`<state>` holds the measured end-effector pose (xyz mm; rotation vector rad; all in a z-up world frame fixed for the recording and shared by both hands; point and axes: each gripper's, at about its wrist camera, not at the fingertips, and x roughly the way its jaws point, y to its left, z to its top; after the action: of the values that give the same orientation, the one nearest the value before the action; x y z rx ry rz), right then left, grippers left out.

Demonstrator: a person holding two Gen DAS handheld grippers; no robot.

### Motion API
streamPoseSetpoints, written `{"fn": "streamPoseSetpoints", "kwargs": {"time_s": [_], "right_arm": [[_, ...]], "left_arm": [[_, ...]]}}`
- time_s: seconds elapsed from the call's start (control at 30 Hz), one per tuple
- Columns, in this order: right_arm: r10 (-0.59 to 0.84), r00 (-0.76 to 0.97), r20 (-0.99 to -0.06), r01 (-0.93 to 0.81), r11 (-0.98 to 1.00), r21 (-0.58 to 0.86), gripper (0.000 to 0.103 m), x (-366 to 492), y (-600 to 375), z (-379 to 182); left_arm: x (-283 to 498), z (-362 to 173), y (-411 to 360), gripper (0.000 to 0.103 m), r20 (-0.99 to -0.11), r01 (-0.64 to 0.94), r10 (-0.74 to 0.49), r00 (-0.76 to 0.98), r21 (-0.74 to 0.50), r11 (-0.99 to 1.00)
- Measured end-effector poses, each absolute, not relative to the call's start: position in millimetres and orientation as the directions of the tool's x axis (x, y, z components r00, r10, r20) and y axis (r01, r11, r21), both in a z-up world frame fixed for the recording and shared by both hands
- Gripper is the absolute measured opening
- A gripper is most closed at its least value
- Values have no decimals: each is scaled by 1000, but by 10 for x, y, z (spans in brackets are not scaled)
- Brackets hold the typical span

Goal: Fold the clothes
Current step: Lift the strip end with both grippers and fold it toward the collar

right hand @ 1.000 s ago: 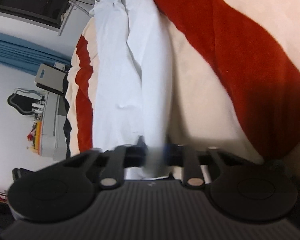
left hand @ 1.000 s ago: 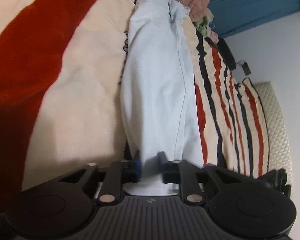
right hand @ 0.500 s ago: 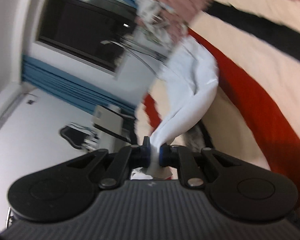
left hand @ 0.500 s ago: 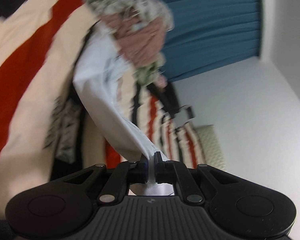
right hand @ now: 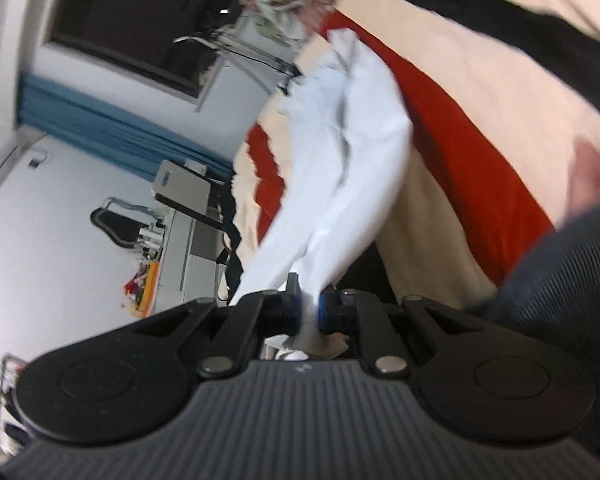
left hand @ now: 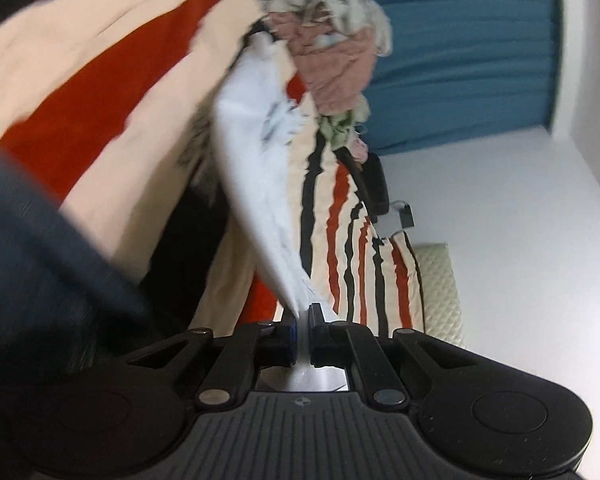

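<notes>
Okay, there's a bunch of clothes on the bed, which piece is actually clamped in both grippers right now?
The white garment. Both the left gripper and the right gripper pinch it, pulling it off the striped blanket. The pink and patterned clothes pile lies untouched at the far end.

No text, brand, number or sign can be read in either view; the white garment [left hand: 256, 184] carries dark marks at about 12 o'clock from the left gripper [left hand: 303, 334], too smeared by motion to tell whether they are letters or a pattern; each gripper body bears a tiny round emblem at its centre, too small to make out; in the right wrist view a grey appliance [right hand: 182, 192] at about 10 o'clock from the right gripper [right hand: 309, 312] shows a small dark blue patch near its top, possibly a label, but nothing on it is legible.
</notes>
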<state>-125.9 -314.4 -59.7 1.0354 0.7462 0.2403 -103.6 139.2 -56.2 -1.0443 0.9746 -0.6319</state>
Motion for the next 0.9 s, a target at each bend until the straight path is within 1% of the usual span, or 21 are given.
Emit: {"fn": "streamPoseSetpoints", "kwargs": {"time_s": [0.1, 0.23, 0.33, 0.5, 0.6, 0.7, 0.9], "right_arm": [[501, 735, -457, 165, 522, 837, 11, -1259, -3118, -607], [488, 739, -465, 185, 517, 836, 11, -1058, -3130, -595], [485, 744, -459, 199, 495, 846, 11, -808, -3169, -615], [449, 771, -451, 216, 482, 849, 11, -149, -3239, -600], [409, 789, -459, 242, 478, 844, 12, 342, -3281, -639], [380, 796, -470, 251, 500, 829, 12, 812, -3317, -718], [358, 808, -468, 196, 586, 786, 12, 1521, -3406, -1022]], "left_arm": [[-985, -706, 1386, 5, -358, -40, -815, 456, -923, 383], [-727, -713, 1348, 5, -371, -36, -807, 459, -916, 400], [-396, -615, 1279, 6, -391, 28, -781, 487, -887, 462], [294, -380, 1069, 6, -394, 98, -731, 558, -843, 529], [738, -277, 861, 6, -426, 120, -677, 600, -789, 603], [1106, -224, 640, 6, -467, 153, -610, 640, -700, 697], [1859, -401, 215, 6, -508, 224, -523, 685, -536, 814]]}}
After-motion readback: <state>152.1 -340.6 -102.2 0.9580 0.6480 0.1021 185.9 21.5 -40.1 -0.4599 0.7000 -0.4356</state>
